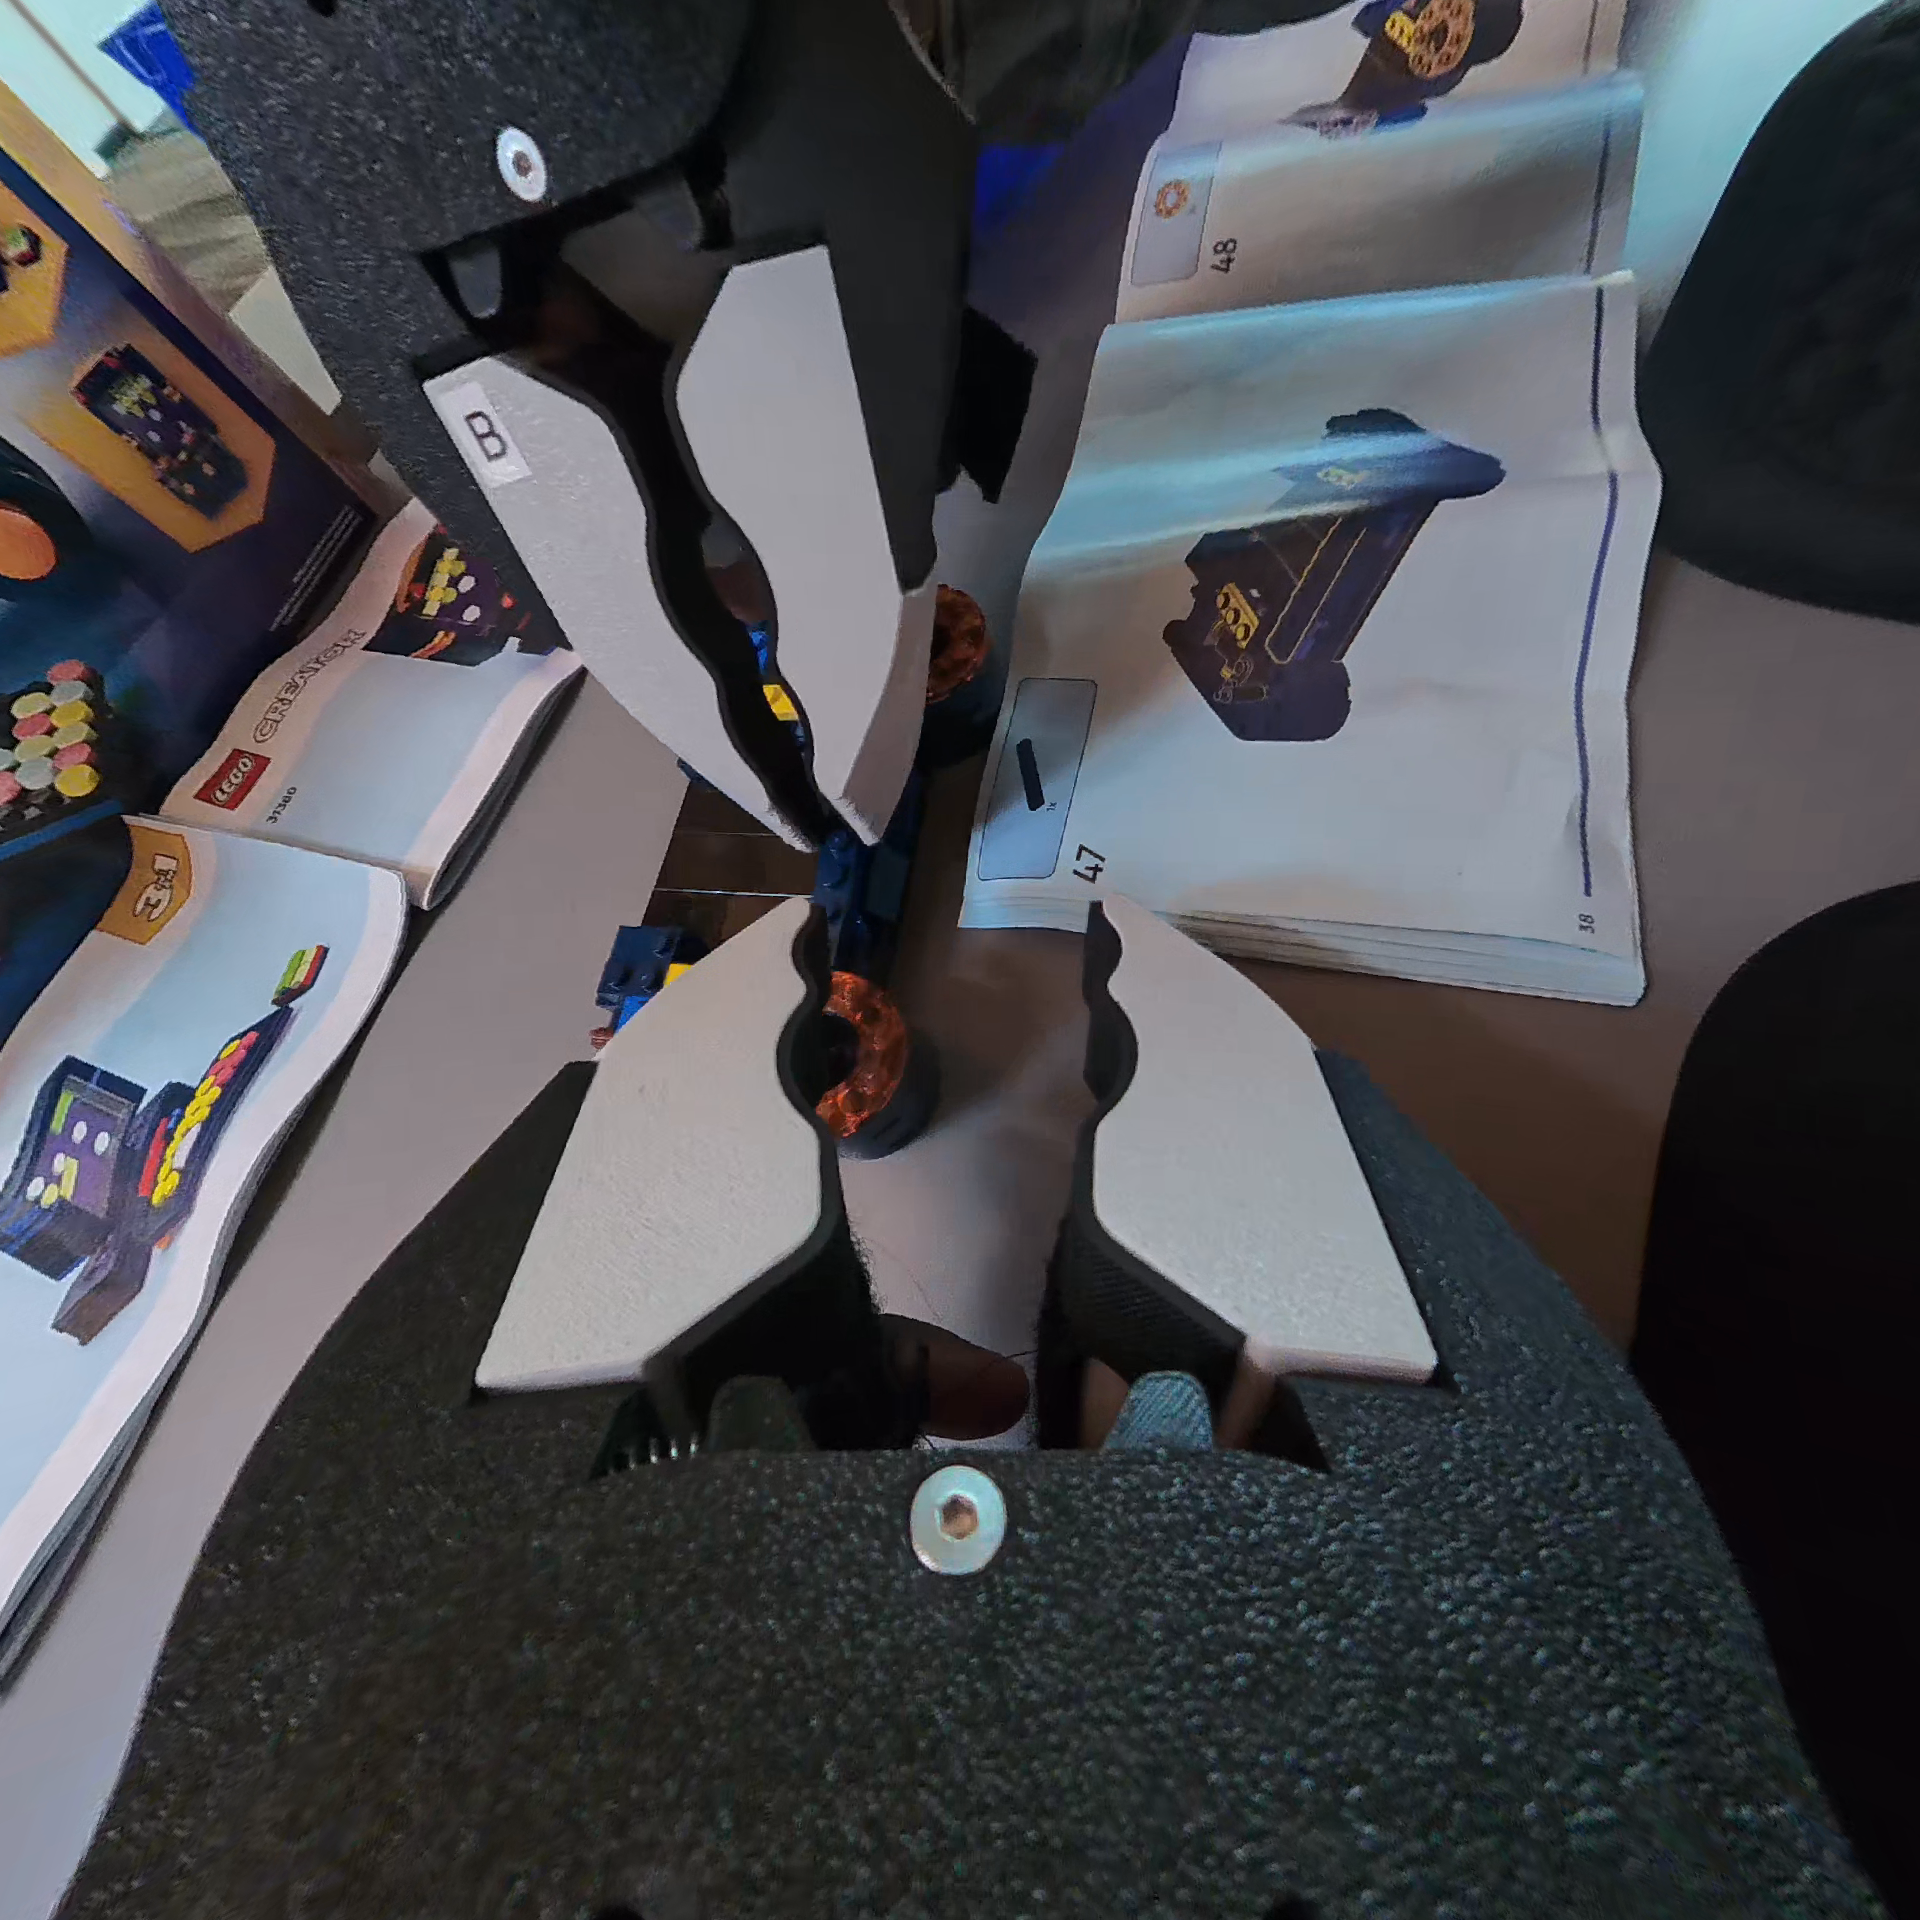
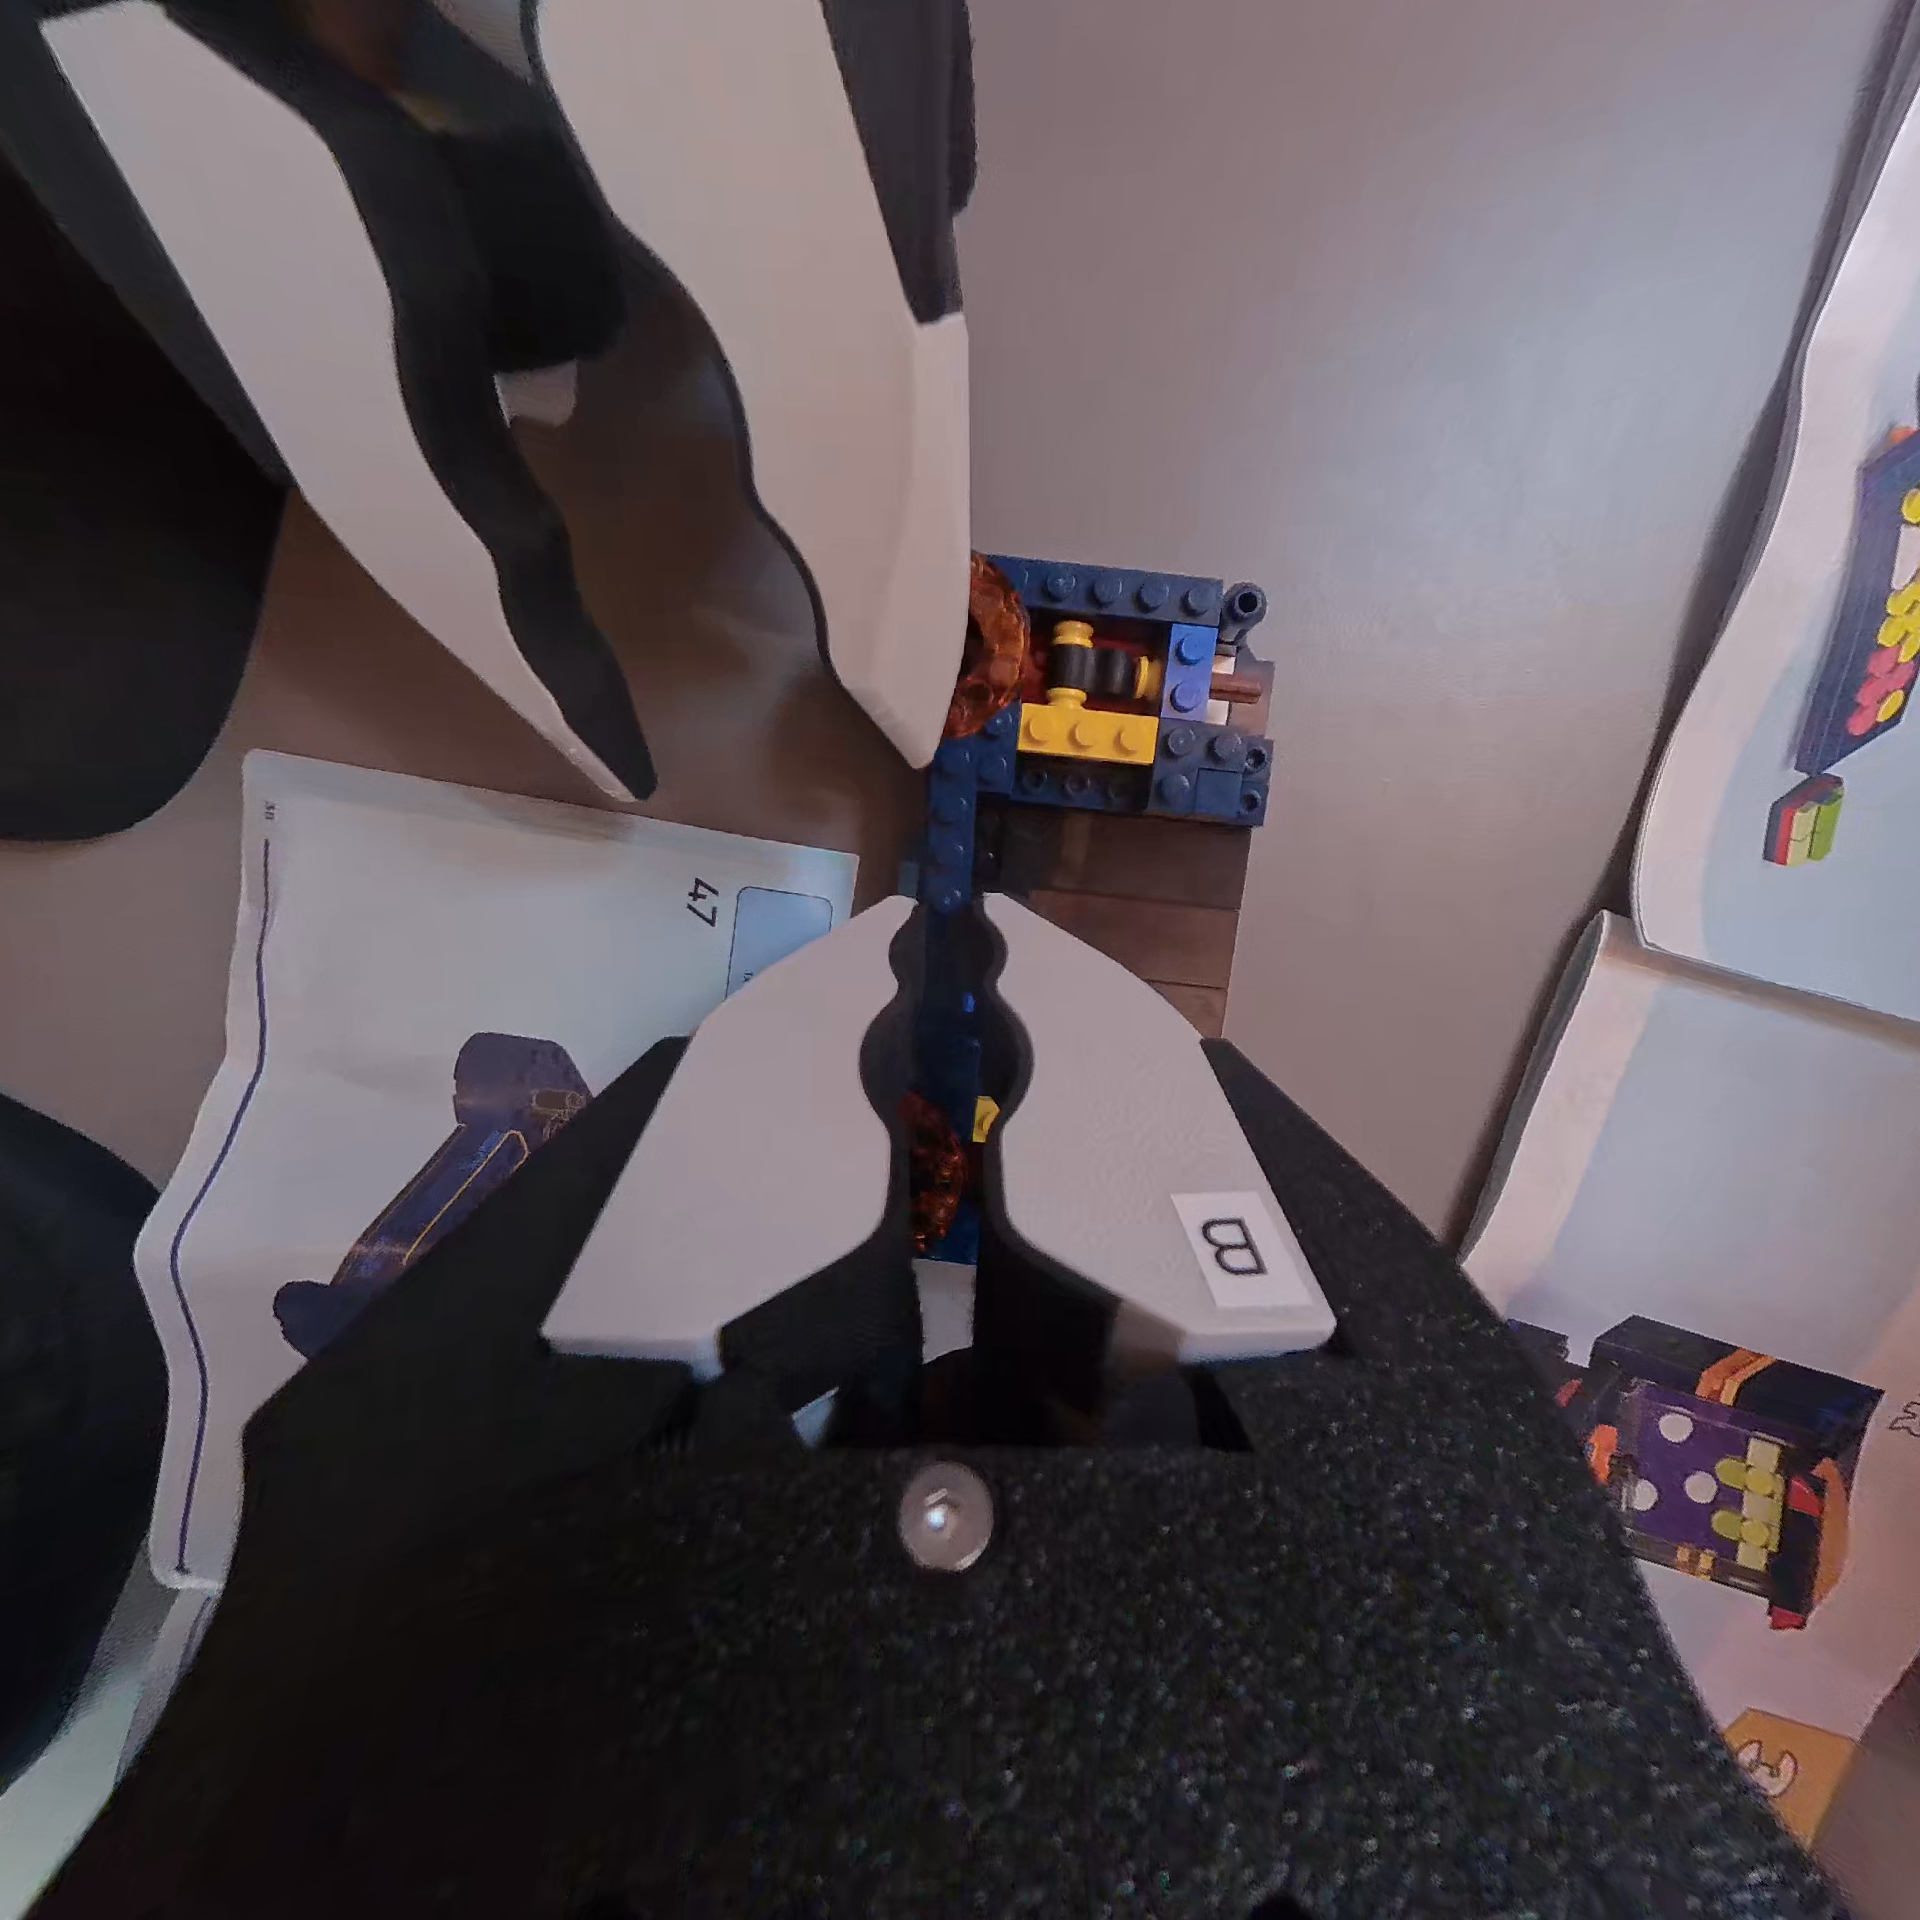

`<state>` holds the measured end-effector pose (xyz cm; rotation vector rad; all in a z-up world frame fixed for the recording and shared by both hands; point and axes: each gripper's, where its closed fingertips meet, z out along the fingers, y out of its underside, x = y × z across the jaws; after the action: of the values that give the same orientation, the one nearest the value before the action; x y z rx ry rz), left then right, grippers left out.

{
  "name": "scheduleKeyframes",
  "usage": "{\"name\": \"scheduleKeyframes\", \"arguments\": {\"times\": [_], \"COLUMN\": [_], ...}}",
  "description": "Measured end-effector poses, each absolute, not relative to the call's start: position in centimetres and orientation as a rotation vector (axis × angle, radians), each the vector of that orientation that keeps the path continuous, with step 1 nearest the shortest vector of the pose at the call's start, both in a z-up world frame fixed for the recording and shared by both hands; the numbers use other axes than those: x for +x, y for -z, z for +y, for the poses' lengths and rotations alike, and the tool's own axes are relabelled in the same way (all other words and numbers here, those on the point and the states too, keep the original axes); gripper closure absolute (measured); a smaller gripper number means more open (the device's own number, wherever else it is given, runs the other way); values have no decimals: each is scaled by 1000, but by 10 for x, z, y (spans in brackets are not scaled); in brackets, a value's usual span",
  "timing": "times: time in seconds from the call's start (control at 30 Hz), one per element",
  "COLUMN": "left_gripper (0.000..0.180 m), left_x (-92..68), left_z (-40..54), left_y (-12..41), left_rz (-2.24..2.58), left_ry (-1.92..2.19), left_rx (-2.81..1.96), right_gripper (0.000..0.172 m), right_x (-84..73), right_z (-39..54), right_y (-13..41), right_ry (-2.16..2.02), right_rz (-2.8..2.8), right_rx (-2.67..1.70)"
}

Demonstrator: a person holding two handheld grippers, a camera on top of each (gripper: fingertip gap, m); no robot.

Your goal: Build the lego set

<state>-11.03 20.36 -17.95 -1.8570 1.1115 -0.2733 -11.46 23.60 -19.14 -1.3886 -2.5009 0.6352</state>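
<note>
Right gripper [image 2: 948,914] pinching blue brick wall [image 2: 951,831] – left gripper [image 1: 951,914] hanging open, brushing orange ring [image 1: 868,1049] – could knock build loose.

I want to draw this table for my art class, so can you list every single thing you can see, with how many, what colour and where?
Brick model: one, dark blue with yellow and orange parts, middle of the table, its dark blue wall pinched by the right tongs.
Orange see-through wheels: two, on the model's side, one beside a left finger.
Dark brown plate: one, under the model.
Open booklet: one, white pages with a dark blue picture, beside the model.
Closed booklets: two, white, on the model's other side.
Box: one, dark with colourful pictures, behind the closed booklets.
Table: one, grey.
Left tongs: white fingers, open, holding nothing.
Right tongs: white fingers, shut on the model.
</note>
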Motion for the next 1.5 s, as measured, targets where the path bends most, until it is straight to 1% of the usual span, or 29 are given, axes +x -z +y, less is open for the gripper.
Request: {"name": "scheduleKeyframes", "arguments": {"times": [0.37,0.53,0.77,0.9,1.1,1.2,1.5], "left_gripper": [134,122,130,128,136,136,139], "left_x": [-108,-118,-116,-122,-126,-126,-127], "left_z": [206,210,208,209,208,207,206], "left_y": [193,186,195,195,198,197,199], "left_rz": [1161,1124,1251,1297,1385,1441,1515], "left_ry": [170,113,4,-90,-190,-252,-252], "left_rx": [-1931,-1924,-1900,-1887,-1905,-1892,-1953], "right_gripper": [165,165,164,164,165,164,164], "right_x": [-115,-115,-115,-116,-116,-115,-114], "right_z": [236,235,234,234,234,233,233], "right_y": [191,191,191,191,191,191,192], "right_ry": [-586,-575,-555,-575,-558,-555,-536], "right_rz": [-2513,-2515,-2518,-2525,-2537,-2535,-2528], "right_rx": [-1357,-1357,-1358,-1405,-1466,-1498,-1535]}}
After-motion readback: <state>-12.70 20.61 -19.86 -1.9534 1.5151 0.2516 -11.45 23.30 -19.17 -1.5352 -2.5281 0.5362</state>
